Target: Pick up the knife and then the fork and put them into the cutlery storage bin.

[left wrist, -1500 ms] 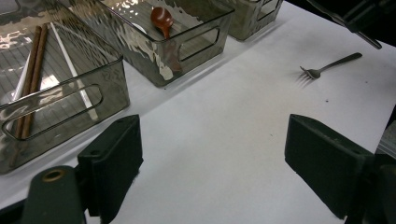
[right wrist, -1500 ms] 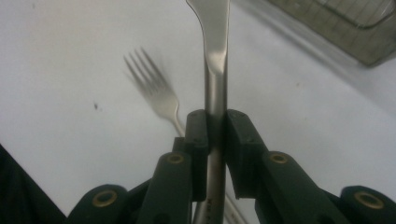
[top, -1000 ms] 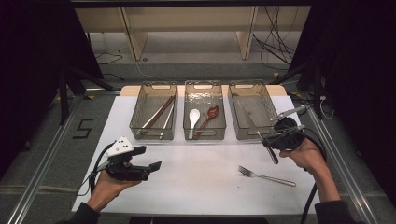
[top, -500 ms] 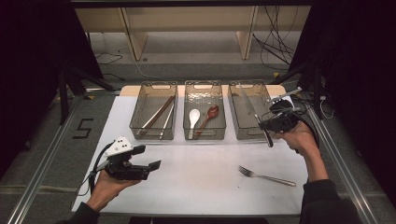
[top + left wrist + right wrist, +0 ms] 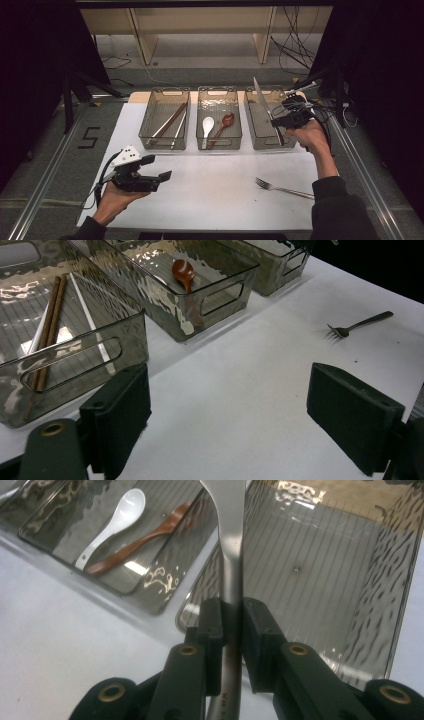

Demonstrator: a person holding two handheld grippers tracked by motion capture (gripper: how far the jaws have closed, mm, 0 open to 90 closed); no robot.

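Observation:
My right gripper (image 5: 281, 122) is shut on a silver table knife (image 5: 260, 96), held over the right-hand bin (image 5: 261, 143) with the blade tilted up and away. In the right gripper view the jaws of the right gripper (image 5: 231, 616) clamp the knife (image 5: 229, 535) at its neck, above the bin's ribbed floor (image 5: 320, 575). My left gripper (image 5: 157, 168) hovers open over the white table near its front left, nothing between the jaws; the left gripper (image 5: 227, 410) faces the bins. A metal fork (image 5: 283, 189) lies on the table at the front right.
Three clear smoky bins stand in a row at the back. The left bin (image 5: 163, 141) holds chopsticks (image 5: 169, 121). The middle bin (image 5: 218, 144) holds a white spoon (image 5: 206, 126) and a brown wooden spoon (image 5: 223, 124). Cables (image 5: 300, 40) lie on the floor behind.
My right hand has risen and moved back from the table to over the right bin, tipping the knife's blade upward. The left gripper and the fork have stayed put.

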